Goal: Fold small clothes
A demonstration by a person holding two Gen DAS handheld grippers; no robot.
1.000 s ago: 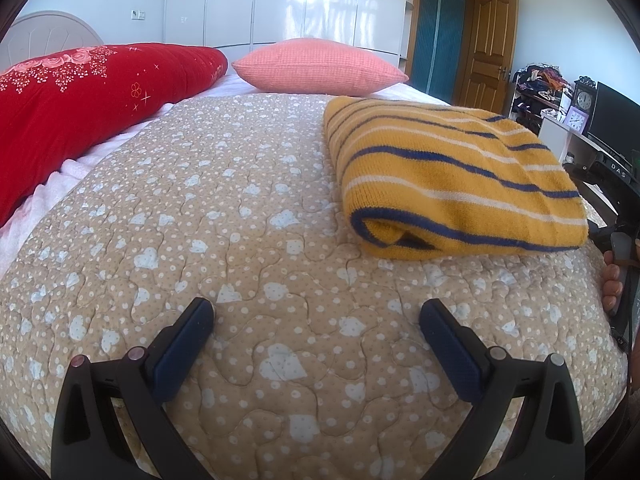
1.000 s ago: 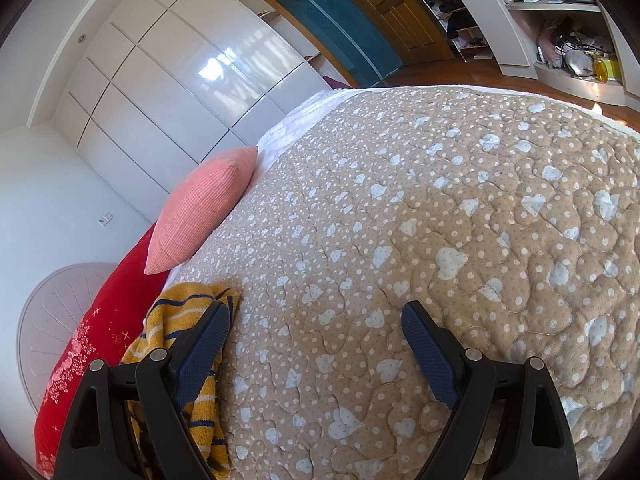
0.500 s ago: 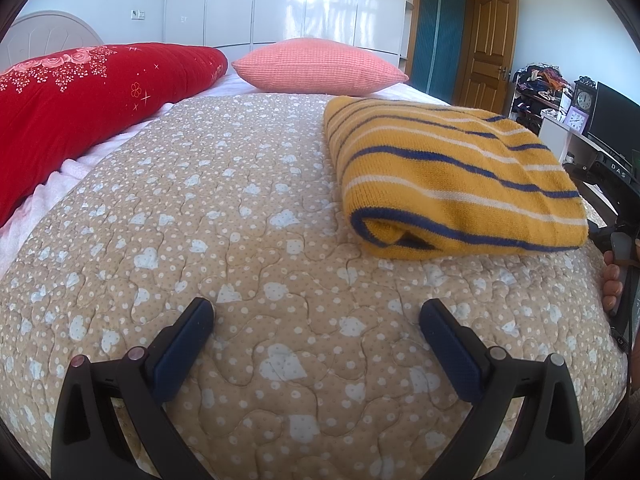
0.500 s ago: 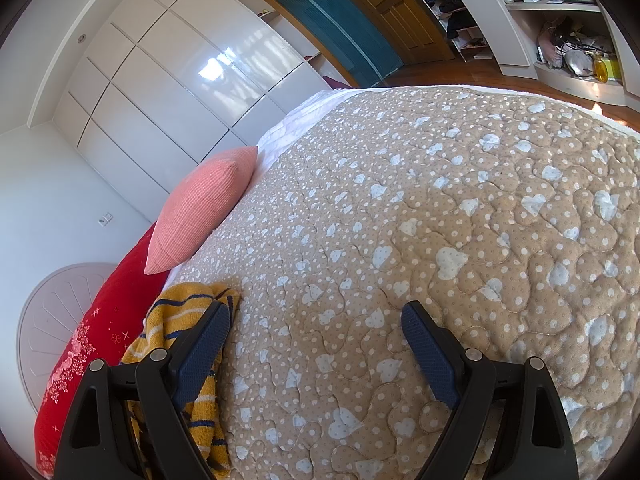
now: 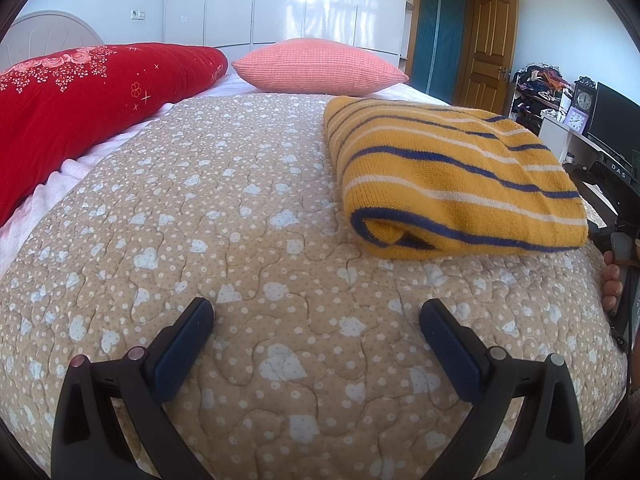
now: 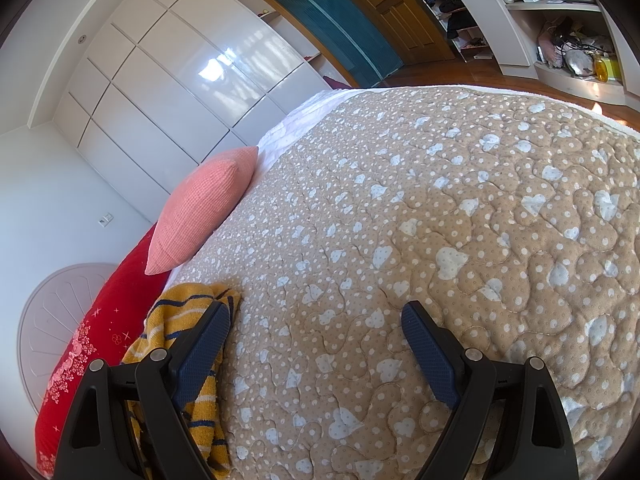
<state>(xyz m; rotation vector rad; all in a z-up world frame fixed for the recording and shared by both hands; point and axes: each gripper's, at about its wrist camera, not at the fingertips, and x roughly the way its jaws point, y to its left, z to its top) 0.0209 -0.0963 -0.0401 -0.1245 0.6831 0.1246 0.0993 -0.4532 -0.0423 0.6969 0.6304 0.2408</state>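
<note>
A yellow knit garment with blue and white stripes (image 5: pixel 452 176) lies folded into a flat rectangle on the beige quilted bedspread (image 5: pixel 240 208), to the right in the left wrist view. My left gripper (image 5: pixel 316 320) is open and empty, low over the quilt, in front and to the left of the garment. My right gripper (image 6: pixel 316 324) is open and empty over the quilt. Its left finger (image 6: pixel 204 344) stands in front of the garment's edge (image 6: pixel 180 312); I cannot tell if it touches.
A red bolster (image 5: pixel 88 92) and a pink pillow (image 5: pixel 316 66) lie at the head of the bed. White wardrobes (image 6: pixel 168 72) and a wooden door (image 5: pixel 492 52) stand beyond. Shelves with clutter (image 6: pixel 568 48) stand past the bed's far edge.
</note>
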